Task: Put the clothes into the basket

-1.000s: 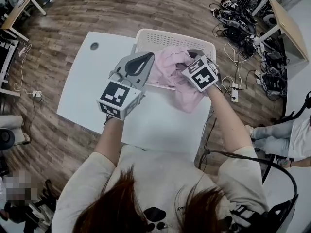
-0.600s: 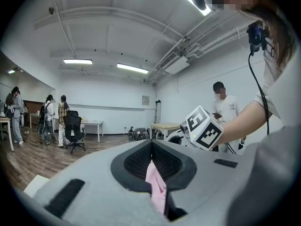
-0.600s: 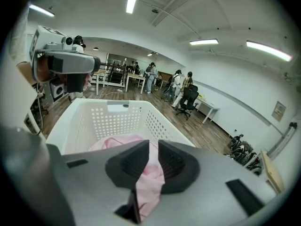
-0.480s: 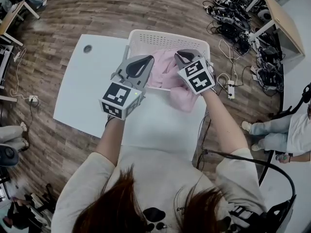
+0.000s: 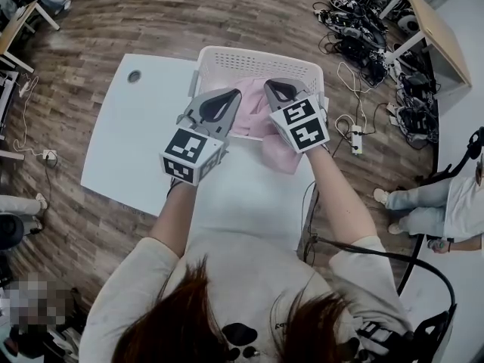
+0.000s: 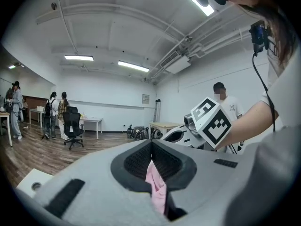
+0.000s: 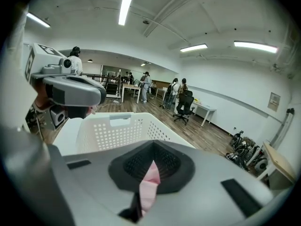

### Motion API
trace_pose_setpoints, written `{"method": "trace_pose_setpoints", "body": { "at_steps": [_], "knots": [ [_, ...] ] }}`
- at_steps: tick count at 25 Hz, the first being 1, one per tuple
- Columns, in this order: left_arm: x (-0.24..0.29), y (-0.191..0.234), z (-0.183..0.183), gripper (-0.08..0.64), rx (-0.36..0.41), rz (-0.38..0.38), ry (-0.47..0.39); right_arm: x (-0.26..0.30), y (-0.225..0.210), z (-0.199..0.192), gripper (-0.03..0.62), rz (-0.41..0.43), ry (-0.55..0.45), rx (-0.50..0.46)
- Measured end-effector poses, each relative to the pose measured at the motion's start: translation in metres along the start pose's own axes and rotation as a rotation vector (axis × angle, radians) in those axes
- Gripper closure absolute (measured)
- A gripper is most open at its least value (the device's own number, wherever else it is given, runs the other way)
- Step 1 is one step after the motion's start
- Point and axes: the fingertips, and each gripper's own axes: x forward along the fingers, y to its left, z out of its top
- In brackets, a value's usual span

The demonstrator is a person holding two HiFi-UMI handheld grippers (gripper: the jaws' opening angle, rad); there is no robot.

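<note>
Forearms extended side by side; left gripper and right gripper, jaws just closed, each clench the pink garment over the basket.

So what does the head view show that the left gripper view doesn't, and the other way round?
Only the head view shows the white basket at the far side of the table, with the pink garment hanging over its near rim. Only the left gripper view shows the left hand-held gripper with its jaws shut on a fold of that garment, plus ceiling lights and an office chair. Both show the right hand-held gripper and the pink garment.
</note>
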Motion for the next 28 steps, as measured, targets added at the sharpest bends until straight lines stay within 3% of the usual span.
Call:
{"method": "trace_pose_setpoints", "body": {
  "at_steps": [18, 28],
  "knots": [
    [0.001, -0.011, -0.004, 0.552, -0.017, -0.022, -0.012, -0.037, 0.018, 0.03, 0.581, -0.045, -0.146, 0.073],
    [-0.053, -0.056, 0.005, 0.552, -0.023, -0.033, -0.055, -0.109, 0.056, 0.028, 0.581, -0.084, -0.209, 0.121]
  ]
}}
